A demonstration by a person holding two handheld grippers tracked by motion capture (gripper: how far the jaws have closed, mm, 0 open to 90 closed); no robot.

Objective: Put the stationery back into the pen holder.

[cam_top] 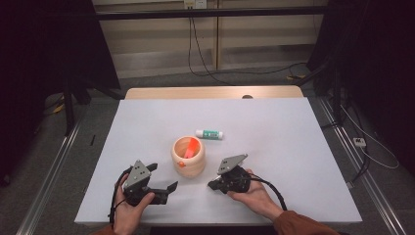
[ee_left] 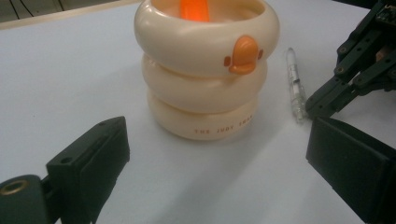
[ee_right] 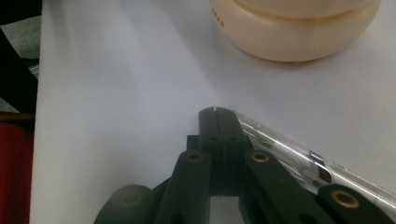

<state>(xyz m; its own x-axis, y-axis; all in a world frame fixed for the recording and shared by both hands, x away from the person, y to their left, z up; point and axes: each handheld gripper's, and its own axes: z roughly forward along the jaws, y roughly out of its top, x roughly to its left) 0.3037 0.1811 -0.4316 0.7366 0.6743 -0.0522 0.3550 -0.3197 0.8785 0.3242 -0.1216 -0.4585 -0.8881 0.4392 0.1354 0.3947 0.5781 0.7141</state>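
A cream duck-faced holder (cam_top: 188, 157) made of three stacked rings stands mid-table with an orange item (cam_top: 191, 147) inside. In the left gripper view the holder (ee_left: 205, 70) stands straight ahead of my left gripper (ee_left: 219, 158), whose jaws are wide apart with nothing between them. A clear pen (ee_left: 295, 84) lies on the table to the holder's right. My right gripper (cam_top: 212, 184) is shut, its tip resting by the pen's near end. In the right gripper view the pen (ee_right: 289, 151) lies alongside the closed jaws (ee_right: 216, 122), not between them. My left gripper (cam_top: 162, 179) sits left of the holder.
A white and green glue stick (cam_top: 209, 133) lies behind the holder. The white table (cam_top: 274, 122) ends at a wooden strip (cam_top: 210, 92) at the back. Cables trail on the floor beyond. A red sleeve (ee_right: 14, 172) shows at the left of the right gripper view.
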